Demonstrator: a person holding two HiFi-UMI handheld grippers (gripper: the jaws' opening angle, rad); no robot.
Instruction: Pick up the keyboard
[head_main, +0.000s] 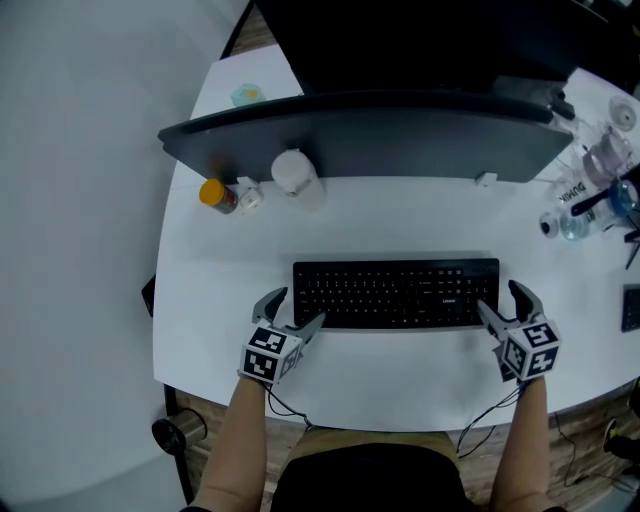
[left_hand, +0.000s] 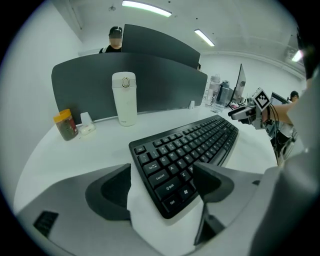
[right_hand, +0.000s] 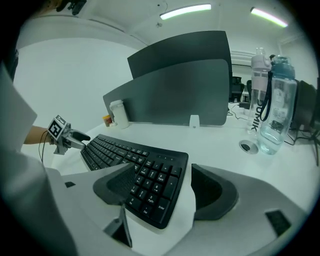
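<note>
The keyboard (head_main: 396, 293) is seen lying flat on the tabletop (head_main: 400, 375), not yet lifted. The fingers of the left gripper (head_main: 297, 308) are held wide apart, with the keyboard's left end between them but not pressed. The fingers of the right gripper (head_main: 499, 298) are likewise spread wide around the right end. The approach is judged done; closing on both ends and raising the keyboard are left to be carried out.
</note>
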